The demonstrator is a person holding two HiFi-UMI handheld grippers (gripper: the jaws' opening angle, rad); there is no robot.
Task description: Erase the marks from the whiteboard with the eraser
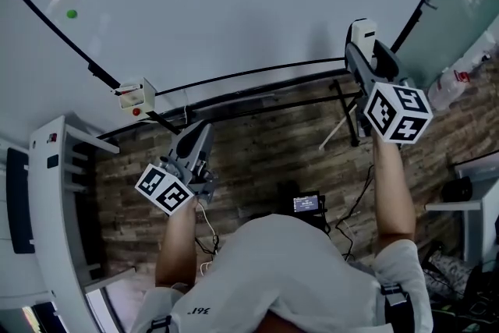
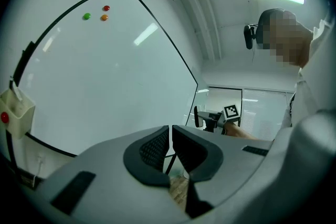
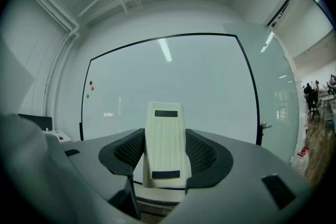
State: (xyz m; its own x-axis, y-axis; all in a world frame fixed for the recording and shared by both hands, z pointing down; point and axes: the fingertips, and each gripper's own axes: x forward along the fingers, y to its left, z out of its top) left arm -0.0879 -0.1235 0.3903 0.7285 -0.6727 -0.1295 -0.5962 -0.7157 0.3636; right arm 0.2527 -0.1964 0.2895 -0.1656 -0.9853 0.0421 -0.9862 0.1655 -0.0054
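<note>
Clamped eraser (image 3: 166, 144) mid-body in right gripper (image 3: 165, 136), 2 o'clock, near whiteboard (image 3: 210, 92). Judged light, stiff, slick-shelled; best squeezed across long sides. Held left gripper (image 2: 170, 136) pinched together, empty.

The left gripper (image 1: 196, 135), low on a bent left arm (image 1: 175, 246), has its jaws drawn together on nothing, while the right gripper (image 1: 366, 51), raised on an outstretched right arm (image 1: 394, 191), clamps the eraser (image 3: 165, 144) between its jaws.
</note>
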